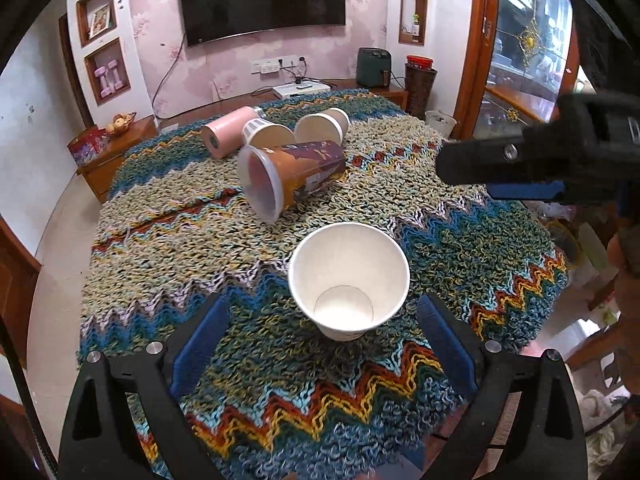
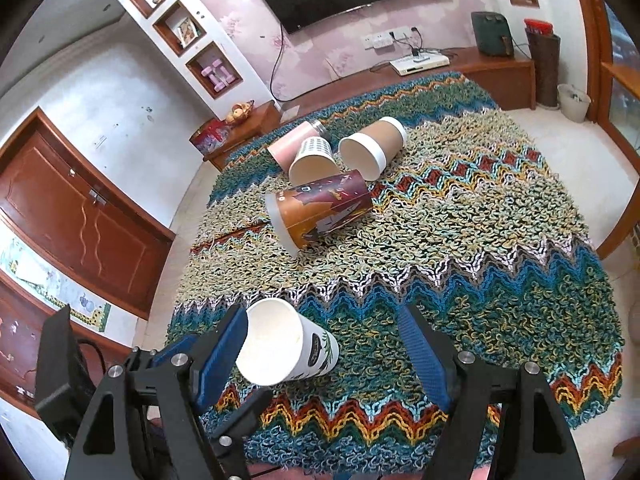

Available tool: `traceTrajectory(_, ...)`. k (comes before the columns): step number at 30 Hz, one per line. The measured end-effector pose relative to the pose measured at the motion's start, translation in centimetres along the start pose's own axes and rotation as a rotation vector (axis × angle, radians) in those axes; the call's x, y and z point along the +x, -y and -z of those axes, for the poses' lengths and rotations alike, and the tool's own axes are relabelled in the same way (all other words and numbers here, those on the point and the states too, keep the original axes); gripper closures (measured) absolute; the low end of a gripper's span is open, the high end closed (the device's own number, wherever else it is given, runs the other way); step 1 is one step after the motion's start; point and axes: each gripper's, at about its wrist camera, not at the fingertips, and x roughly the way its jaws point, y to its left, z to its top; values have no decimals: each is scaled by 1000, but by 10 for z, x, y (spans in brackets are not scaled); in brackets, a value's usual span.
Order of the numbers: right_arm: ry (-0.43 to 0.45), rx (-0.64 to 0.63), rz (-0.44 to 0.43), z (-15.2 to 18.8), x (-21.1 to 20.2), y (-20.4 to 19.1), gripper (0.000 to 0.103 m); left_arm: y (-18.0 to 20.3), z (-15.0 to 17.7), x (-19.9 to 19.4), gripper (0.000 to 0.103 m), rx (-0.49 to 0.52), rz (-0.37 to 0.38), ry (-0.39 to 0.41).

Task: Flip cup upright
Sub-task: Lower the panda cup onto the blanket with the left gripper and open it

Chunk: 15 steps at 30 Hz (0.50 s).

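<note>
Broadly, a wide counter (image 1: 460, 216) under a shaggy zigzag-knit cover fills both views, with a cluster of tipped containers at its far side: a tall brown printed cup (image 1: 292, 176) on its side, a pink tumbler (image 1: 224, 134), a small patterned cup (image 1: 264, 132) and a brown paper cup (image 1: 322, 126), all lying down.

Nearer, the white paper cup (image 1: 348, 280) lies close to the counter's near edge. In the left wrist view its mouth gapes straight at the lens and its base shows deep inside, so its long axis runs roughly along the left tongs' (image 1: 324, 336) reach. Those tongs are released, one blue pad either side of the cup and apart from it.

From the right wrist view the same cup (image 2: 286, 344) lies crosswise, mouth leftward, just beside the left pad. The right tongs (image 2: 324, 344) are likewise spread wide and hold nothing.

Both tongs look close; the left sits squarely astride the cup, so it seems better placed to grip.
</note>
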Motion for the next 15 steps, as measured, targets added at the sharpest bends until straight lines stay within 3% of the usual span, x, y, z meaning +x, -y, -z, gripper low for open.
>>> traceTrajectory(15,113,-123,107,4,-54,-32,25,-10,-35,-48,7,-83,-160,-24)
